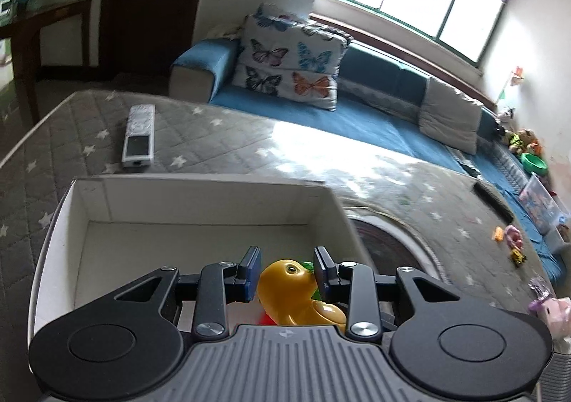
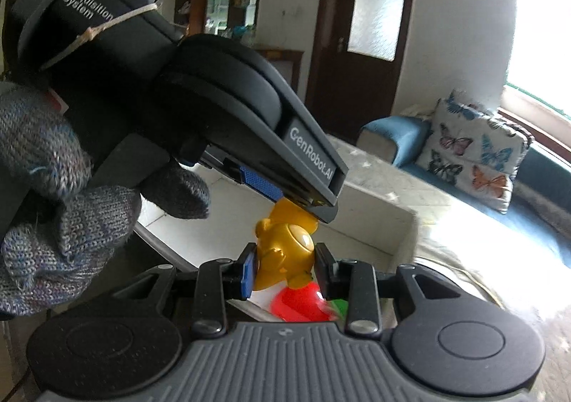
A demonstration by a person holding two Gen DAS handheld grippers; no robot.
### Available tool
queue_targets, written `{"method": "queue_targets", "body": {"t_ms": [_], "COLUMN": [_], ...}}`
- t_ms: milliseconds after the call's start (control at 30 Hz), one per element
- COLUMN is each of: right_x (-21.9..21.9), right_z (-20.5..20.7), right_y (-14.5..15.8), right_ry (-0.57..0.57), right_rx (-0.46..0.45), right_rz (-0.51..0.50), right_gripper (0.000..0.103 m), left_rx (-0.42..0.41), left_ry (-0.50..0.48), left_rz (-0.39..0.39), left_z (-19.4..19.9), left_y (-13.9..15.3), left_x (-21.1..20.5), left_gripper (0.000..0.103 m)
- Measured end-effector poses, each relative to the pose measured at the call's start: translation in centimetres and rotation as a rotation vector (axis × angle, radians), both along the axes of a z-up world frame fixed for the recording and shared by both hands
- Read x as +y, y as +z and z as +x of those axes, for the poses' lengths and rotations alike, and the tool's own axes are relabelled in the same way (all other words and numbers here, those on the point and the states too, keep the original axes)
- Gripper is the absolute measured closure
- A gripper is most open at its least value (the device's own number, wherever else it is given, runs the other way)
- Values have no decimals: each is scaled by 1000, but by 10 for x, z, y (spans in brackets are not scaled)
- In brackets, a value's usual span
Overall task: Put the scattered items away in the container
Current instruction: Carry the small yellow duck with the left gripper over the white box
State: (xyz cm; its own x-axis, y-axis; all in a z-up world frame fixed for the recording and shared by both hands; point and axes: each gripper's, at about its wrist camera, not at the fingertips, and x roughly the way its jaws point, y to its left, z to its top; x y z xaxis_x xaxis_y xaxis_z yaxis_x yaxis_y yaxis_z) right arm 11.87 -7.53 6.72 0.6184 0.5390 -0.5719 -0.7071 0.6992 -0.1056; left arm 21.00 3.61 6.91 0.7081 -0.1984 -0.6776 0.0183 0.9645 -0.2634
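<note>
A yellow plastic duck toy (image 1: 292,291) with red and green parts under it hangs over the open white cardboard box (image 1: 200,202). My left gripper (image 1: 287,262) is shut on the duck, its blue pads pressing on both sides of the head. In the right wrist view my right gripper (image 2: 285,259) is shut on the lower body of the same duck (image 2: 285,252). There the left gripper (image 2: 285,198) reaches in from the upper left, held by a gloved hand (image 2: 53,205), and grips the toy's top. The box wall (image 2: 374,223) lies just behind.
A grey remote control (image 1: 140,136) lies on the star-quilted mat (image 1: 232,137) beyond the box. Small toys (image 1: 514,241) and a pink toy (image 1: 556,312) lie at the right. A blue sofa (image 1: 357,116) with a butterfly pillow (image 1: 289,59) stands behind.
</note>
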Motion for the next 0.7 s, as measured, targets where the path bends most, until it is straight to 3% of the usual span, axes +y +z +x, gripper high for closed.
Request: {"method": "queue_targets", "body": {"t_ms": [300,700], "right_x": [30,39], "right_z": [27,50], "right_y": [-28,-36], "right_ry": [48,56], "right_rx": [77,150], "right_rz": [-69,-92], "right_gripper": [71,70], "left_rx": [81,136], "left_ry": [39,43], "left_rz": [-18,-23], "left_z": [20,31], "left_y": [-28,-44], "left_x": [26,32], "left_gripper": [68,70]}}
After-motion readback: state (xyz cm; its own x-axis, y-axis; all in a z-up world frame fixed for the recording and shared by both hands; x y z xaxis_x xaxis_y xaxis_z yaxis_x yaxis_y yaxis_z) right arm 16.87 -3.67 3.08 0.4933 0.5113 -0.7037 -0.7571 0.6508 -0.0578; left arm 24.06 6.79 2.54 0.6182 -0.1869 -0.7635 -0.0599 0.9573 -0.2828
